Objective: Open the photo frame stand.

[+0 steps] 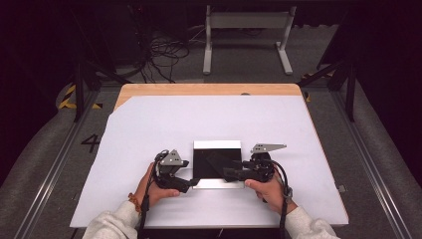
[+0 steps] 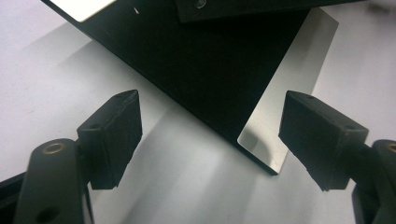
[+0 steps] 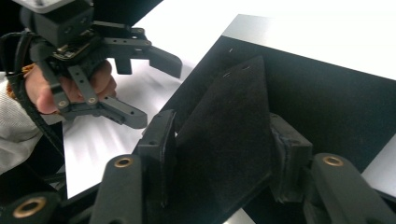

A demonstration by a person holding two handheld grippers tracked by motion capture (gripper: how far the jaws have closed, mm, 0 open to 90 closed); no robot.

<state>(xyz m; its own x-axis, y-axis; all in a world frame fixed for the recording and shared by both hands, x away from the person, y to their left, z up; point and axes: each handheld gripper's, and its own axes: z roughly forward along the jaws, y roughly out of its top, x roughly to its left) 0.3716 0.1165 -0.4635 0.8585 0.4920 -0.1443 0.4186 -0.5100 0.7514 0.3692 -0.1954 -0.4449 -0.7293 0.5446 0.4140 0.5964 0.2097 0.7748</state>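
Both tools work at the black tray with shiny metal rims, which lies flat on the white sheet covering the counter, near the person's edge of it. Right tool is clenched on a flat black panel: its two pads press the panel's opposite edges, and the panel stands tilted over the tray's dark floor. Left tool is released, jaws spread wide with nothing gripped; the tray's near corner, a bright metal strip, lies between the two pads without touching either. Seen from above, the left tool sits just beside the tray's left front corner, and the right tool reaches in over the tray's right front part.
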